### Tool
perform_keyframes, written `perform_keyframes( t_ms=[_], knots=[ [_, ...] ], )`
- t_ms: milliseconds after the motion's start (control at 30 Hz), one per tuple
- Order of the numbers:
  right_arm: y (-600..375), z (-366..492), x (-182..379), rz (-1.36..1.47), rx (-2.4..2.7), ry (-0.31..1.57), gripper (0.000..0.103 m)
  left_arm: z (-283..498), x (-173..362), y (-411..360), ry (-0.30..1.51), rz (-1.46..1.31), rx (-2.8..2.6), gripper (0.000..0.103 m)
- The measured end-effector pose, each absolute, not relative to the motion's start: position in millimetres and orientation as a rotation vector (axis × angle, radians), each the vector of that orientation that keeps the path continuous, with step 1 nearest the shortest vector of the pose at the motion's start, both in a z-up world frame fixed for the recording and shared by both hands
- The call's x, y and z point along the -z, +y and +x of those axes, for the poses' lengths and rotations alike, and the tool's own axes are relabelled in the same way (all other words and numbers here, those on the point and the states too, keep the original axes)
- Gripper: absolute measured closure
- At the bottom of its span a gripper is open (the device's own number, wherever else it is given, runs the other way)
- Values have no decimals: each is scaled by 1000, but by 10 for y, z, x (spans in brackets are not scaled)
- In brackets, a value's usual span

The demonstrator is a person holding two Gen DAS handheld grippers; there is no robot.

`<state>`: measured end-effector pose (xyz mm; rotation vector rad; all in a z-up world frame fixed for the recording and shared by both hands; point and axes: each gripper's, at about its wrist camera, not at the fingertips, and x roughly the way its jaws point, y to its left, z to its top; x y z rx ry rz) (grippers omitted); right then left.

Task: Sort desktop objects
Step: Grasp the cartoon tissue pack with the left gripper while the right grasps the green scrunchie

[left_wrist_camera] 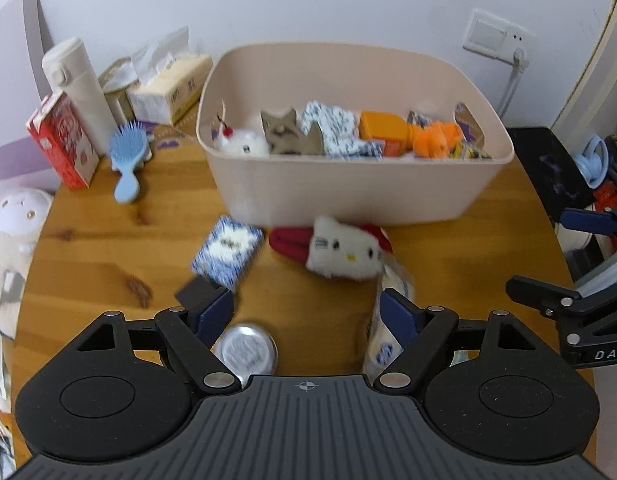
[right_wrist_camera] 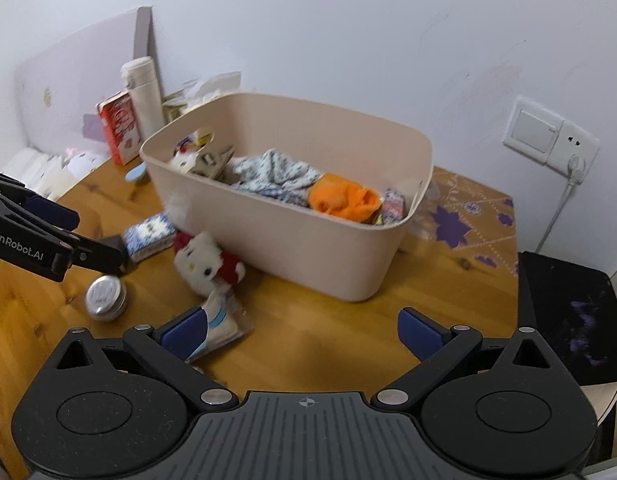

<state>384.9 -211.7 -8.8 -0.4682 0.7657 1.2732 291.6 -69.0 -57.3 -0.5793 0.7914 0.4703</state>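
Observation:
A beige bin [left_wrist_camera: 348,188] [right_wrist_camera: 308,248] stands on the wooden table, holding plush toys, a patterned cloth and orange items. In front of it lie a white cat plush with a red bow [left_wrist_camera: 342,252] [right_wrist_camera: 206,264], a blue patterned box [left_wrist_camera: 228,256] [right_wrist_camera: 148,236], a round silver tin [left_wrist_camera: 246,350] [right_wrist_camera: 106,294], a small dark block [left_wrist_camera: 196,292] and a clear snack packet [left_wrist_camera: 382,340] [right_wrist_camera: 220,326]. My left gripper [left_wrist_camera: 306,312] is open and empty above the table, the tin and packet beside its fingers. My right gripper [right_wrist_camera: 302,332] is open and empty.
At the back left stand a white flask [left_wrist_camera: 78,84], a red carton [left_wrist_camera: 62,144], a tissue pack [left_wrist_camera: 168,88] and a blue hairbrush [left_wrist_camera: 126,160]. A plush lies off the table's left edge [left_wrist_camera: 16,216]. A black pad [right_wrist_camera: 568,312] lies at the right.

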Motion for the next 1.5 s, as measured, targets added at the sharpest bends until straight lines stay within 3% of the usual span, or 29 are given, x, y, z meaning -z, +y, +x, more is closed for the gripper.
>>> perform_keyframes(
  t_ms=[867,1500],
  knots=[
    [-2273,3362,608,-615,-1412,914,0,2811,1184,-1164,990,-665,-376,21],
    [-2096,3106,849,-708,-1474,900,0,2862,1532,-1144,1087,-760,-392,21]
  ],
)
